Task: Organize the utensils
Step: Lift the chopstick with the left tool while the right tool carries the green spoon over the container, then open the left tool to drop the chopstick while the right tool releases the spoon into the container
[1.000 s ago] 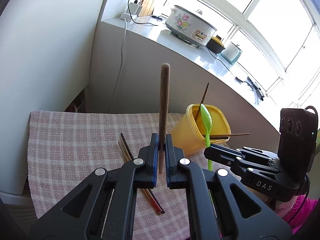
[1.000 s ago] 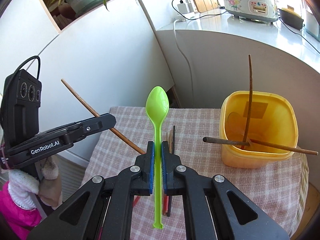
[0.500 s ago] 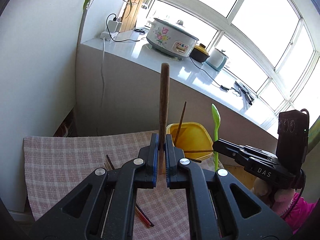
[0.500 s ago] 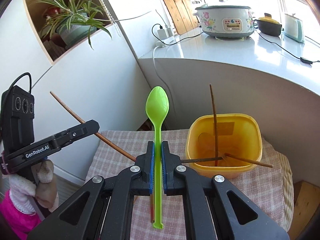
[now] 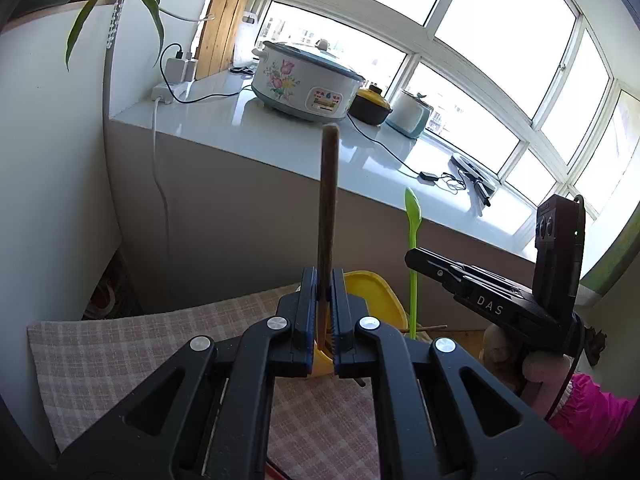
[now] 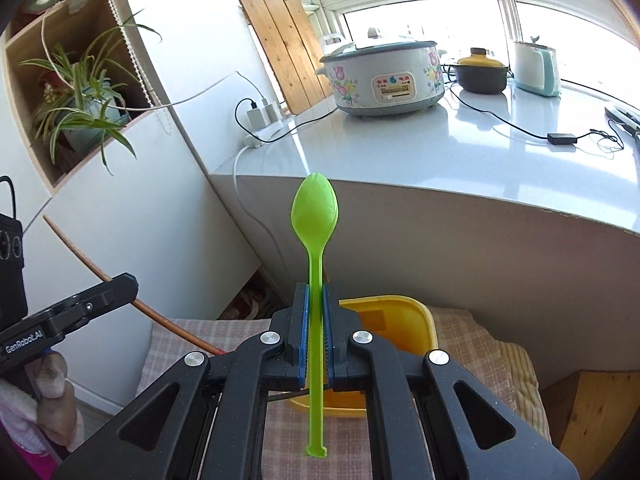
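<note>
While it is standing bowl-up between the blue pads of the right gripper (image 6: 315, 334), the translucent green plastic spoon (image 6: 315, 216) is looking light, thin and a little springy, so it is likely needing only a gentle pinch. The jaws are clamping it at mid-handle, which is probably the steadiest place to hold it; its smooth plastic could be slipping if it were taken nearer the tail end. Just to the left, the left gripper (image 5: 325, 312) is clamping a slim brown wooden chopstick (image 5: 329, 184) near its lower end, leaving a long stiff length standing upright; it is seeming light and rigid, though apt to pivot in such a low hold. Both utensils are hanging above the near rim of the square yellow plastic tub (image 6: 404, 320), which is sitting on the pink checked tablecloth (image 5: 120, 344). Beyond, a floral white rice cooker (image 6: 384, 76) is resting on the pale counter (image 6: 500, 152) under the windows.
</note>
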A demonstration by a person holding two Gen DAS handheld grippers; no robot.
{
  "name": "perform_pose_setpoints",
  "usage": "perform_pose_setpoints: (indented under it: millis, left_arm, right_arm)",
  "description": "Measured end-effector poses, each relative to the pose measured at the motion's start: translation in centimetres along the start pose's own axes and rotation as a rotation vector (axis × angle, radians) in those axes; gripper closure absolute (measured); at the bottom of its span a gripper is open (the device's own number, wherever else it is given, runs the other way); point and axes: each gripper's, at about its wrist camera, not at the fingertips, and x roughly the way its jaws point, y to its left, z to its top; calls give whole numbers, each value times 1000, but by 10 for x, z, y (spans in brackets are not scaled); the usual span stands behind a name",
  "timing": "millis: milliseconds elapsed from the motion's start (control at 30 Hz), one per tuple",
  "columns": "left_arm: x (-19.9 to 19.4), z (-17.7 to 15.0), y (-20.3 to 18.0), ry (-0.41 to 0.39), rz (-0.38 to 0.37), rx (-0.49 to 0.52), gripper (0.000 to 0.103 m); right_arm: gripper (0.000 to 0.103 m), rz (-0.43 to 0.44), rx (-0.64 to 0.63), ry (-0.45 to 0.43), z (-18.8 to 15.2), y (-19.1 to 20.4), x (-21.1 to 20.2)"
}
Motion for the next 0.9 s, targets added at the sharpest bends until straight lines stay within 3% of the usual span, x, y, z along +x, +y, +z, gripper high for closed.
perform_pose_setpoints:
  millis: [533, 900]
  left_arm:
    - [41, -3, -4, 75, 3, 6, 99]
    - [49, -7, -6, 102, -11, -2, 99]
  right_arm:
    - [98, -123, 37, -4, -2, -28, 50]
    - [98, -127, 49, 60, -16, -32, 54]
